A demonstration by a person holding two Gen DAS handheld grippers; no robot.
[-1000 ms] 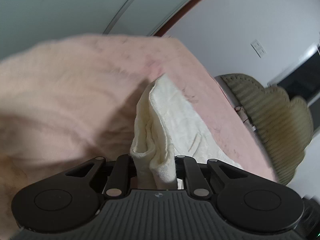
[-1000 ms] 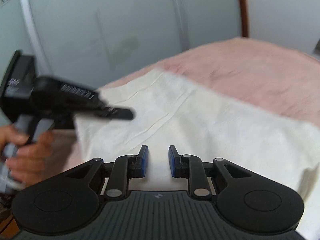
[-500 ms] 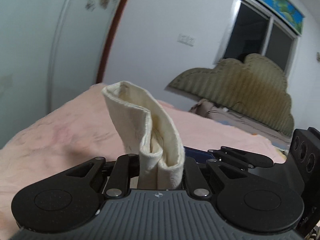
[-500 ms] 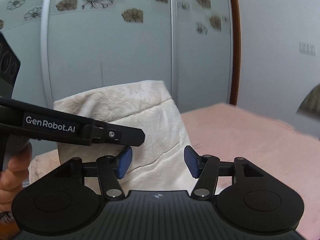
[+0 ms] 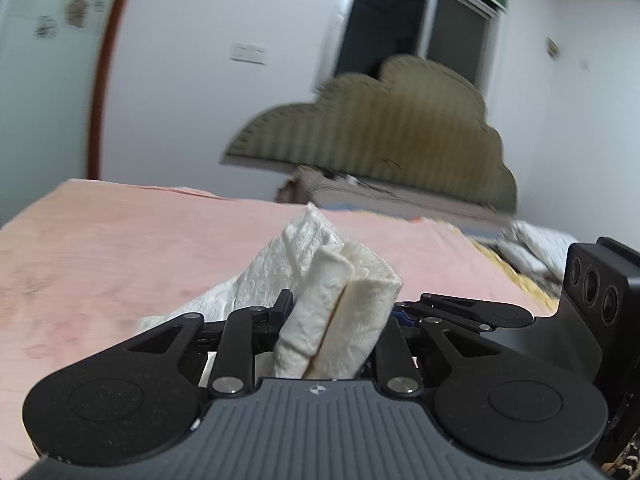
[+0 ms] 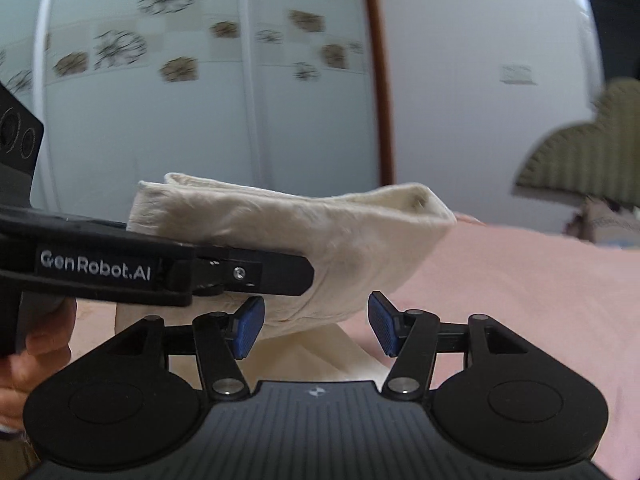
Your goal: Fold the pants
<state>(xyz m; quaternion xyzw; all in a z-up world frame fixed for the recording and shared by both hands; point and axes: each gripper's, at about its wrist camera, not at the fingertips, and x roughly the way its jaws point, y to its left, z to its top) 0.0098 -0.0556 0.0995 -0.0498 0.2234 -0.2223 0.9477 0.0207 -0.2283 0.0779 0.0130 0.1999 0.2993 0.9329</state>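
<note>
Pants: cream textured pants (image 6: 304, 236), folded in layers, lifted above the pink bed cover (image 6: 520, 280).
Left gripper (image 5: 332, 316): clenched on the layered edge.
Right gripper (image 6: 316, 322): released, near the fold.
Handling: soft, light, floppy; I judge best to pinch all layers at the free right corner.

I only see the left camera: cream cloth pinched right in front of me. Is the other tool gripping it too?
Observer: No. The right gripper has its blue-padded jaws wide apart; only the left gripper clamps the cream textured pants.
Visitor: Is the cloth off the bed?
Observer: Partly. The clamped fold is raised above the pink bedspread.
Visitor: Who holds the left tool?
Observer: A bare hand, at the picture's left edge.
</note>
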